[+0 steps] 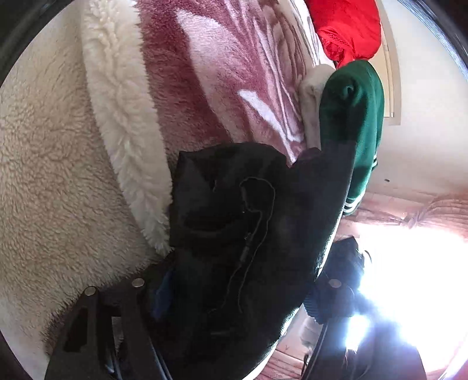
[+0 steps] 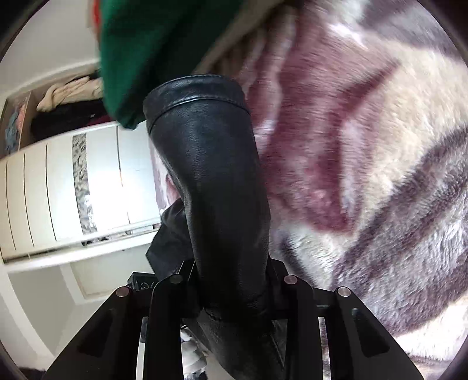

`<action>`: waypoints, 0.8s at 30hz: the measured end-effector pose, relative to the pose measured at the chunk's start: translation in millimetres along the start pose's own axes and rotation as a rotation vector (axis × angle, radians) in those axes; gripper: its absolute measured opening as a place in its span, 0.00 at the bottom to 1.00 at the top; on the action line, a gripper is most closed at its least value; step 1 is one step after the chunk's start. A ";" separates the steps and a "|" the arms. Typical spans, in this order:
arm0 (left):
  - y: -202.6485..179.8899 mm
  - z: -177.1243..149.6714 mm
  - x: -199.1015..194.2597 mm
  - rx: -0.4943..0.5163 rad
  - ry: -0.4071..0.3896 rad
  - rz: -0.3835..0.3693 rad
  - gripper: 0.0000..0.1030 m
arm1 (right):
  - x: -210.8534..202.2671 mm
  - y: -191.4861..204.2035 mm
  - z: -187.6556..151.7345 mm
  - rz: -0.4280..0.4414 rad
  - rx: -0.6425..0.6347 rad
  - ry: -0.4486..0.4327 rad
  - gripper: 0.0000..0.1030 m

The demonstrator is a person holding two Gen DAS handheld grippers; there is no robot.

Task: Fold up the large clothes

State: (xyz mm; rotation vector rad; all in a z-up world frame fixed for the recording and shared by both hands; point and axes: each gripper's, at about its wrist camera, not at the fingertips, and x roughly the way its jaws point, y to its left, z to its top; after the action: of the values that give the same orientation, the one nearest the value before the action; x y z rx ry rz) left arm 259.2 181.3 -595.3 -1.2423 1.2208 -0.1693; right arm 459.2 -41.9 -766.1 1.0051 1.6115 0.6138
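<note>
A black leather sleeve (image 2: pixel 210 163) runs up from between the fingers of my right gripper (image 2: pixel 232 279), which is shut on it; its stitched cuff points away over the bed. In the left wrist view a bulky black garment (image 1: pixel 248 222) with a thin cord on it fills the whole gap of my left gripper (image 1: pixel 234 283), and the jaws press on it from both sides. The fabric hides the pads. Whether both views show the same garment I cannot tell.
A maroon and pink plush blanket (image 1: pixel 228 73) (image 2: pixel 365 146) covers the bed, with white fleece (image 1: pixel 117 102) beside it. A green garment (image 1: pixel 351 117) (image 2: pixel 152 43) and a red one (image 1: pixel 345 26) lie beyond. White wardrobe doors (image 2: pixel 58 190) and a shelf of clothes (image 2: pixel 67 96) stand left.
</note>
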 end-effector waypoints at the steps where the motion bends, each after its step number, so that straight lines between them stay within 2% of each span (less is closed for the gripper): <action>1: -1.1 -0.8 0.0 0.001 -0.005 -0.004 0.67 | 2.2 -4.7 3.7 -0.013 0.015 0.007 0.41; 4: 12.8 -3.6 -5.1 -0.053 -0.027 -0.027 0.67 | 11.8 -11.9 9.3 -0.027 0.012 0.039 0.58; 6: 12.9 1.0 -2.5 -0.062 -0.075 -0.011 0.65 | 21.2 -11.2 11.2 -0.016 0.010 0.057 0.61; 7: 7.5 1.0 -2.6 -0.046 -0.111 0.011 0.59 | 24.1 -10.0 11.6 -0.014 0.011 0.058 0.61; 8: -1.2 -0.6 -4.4 -0.008 -0.142 0.024 0.44 | 26.6 -7.1 12.9 -0.001 0.001 0.059 0.62; 9: -11.2 -1.3 -4.5 0.042 -0.169 0.045 0.37 | 23.5 -3.7 12.7 -0.004 -0.015 0.040 0.58; 10: -25.0 -4.1 -7.2 0.097 -0.186 0.054 0.34 | 20.0 -1.6 12.2 -0.007 -0.025 0.018 0.51; 11: -33.5 -5.1 -9.3 0.126 -0.193 0.044 0.31 | 15.0 -2.1 12.5 0.018 -0.018 0.004 0.34; 13: -41.7 -1.0 -10.4 0.133 -0.185 -0.035 0.30 | 3.8 -2.3 14.1 0.069 0.000 -0.024 0.31; 14: -38.8 6.3 -6.3 0.118 -0.176 -0.047 0.30 | -1.8 0.2 15.6 0.081 -0.007 -0.035 0.31; 16: -21.0 29.0 17.8 0.076 -0.091 -0.001 0.32 | -10.0 2.5 24.3 0.085 -0.028 -0.050 0.31; 17: -12.7 35.3 25.3 0.056 -0.058 0.019 0.37 | -8.2 0.5 30.2 0.014 -0.026 -0.037 0.33; 18: -8.0 41.2 28.9 0.040 -0.024 0.019 0.41 | -2.7 -1.9 36.4 -0.118 -0.018 -0.020 0.43; 19: -9.1 42.2 25.4 0.046 -0.007 0.017 0.41 | -1.6 -4.1 39.5 -0.180 -0.015 -0.019 0.47; 22: -27.9 35.8 5.9 0.113 0.024 0.088 0.48 | -13.6 7.0 37.5 -0.233 -0.028 -0.021 0.56; 23: -36.1 31.3 -1.5 0.145 0.028 0.128 0.53 | -26.1 15.4 32.8 -0.290 -0.062 -0.050 0.63; 24: -46.2 25.3 -11.4 0.188 0.019 0.183 0.53 | -34.5 21.1 28.1 -0.336 -0.087 -0.074 0.65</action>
State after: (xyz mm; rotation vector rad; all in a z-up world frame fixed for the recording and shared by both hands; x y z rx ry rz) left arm 296.4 186.4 -556.6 -0.9637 1.2967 -0.1574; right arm 494.1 -63.7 -739.0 0.6647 1.6271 0.4086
